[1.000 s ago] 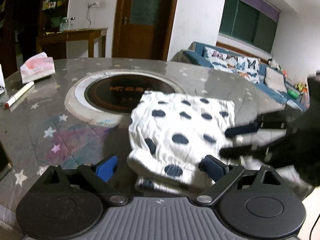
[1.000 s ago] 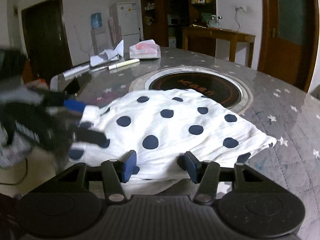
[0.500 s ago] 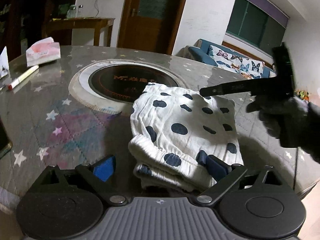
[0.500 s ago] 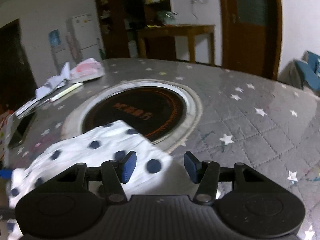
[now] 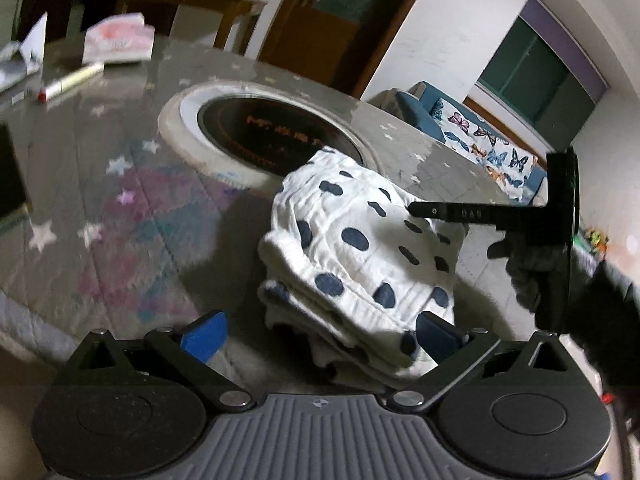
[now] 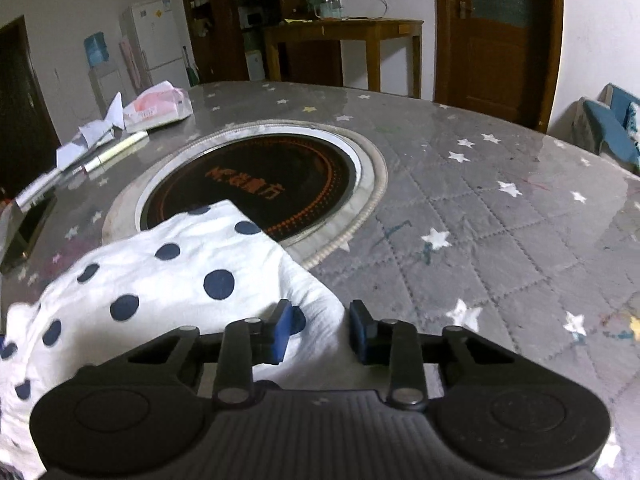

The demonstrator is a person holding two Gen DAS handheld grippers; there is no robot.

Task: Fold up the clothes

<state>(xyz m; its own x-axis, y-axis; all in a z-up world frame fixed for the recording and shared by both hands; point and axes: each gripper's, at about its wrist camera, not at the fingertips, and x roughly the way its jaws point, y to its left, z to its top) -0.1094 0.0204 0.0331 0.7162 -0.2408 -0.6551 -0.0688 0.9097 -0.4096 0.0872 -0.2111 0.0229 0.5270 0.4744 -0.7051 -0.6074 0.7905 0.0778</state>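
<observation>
A round grey table (image 5: 100,200) with white stars fills the left wrist view, a door and a sofa behind it. A black round hob (image 5: 276,140) sits sunk in its middle. The folded spotted cloth (image 5: 360,264) lies on the near side of the hob, its far corner over the hob's rim, its near folds close to the table's near edge. Bare top lies to the cloth's left. A marker (image 5: 72,82) and tissue pack (image 5: 118,42) rest near the far left edge. The left gripper (image 5: 320,334) points down at the near folds, jaws wide, one pad each side of the stack, not pressing. A gloved hand (image 5: 536,276) holds the right gripper (image 5: 424,211) above the cloth's right side.

In the right wrist view the table (image 6: 500,240) is bare to the right. The cloth (image 6: 168,280) lies left, its corner on the hob (image 6: 256,184). The right gripper (image 6: 320,328) has just been narrowing, the cloth's edge between its pads; whether they pinch it I cannot tell.
</observation>
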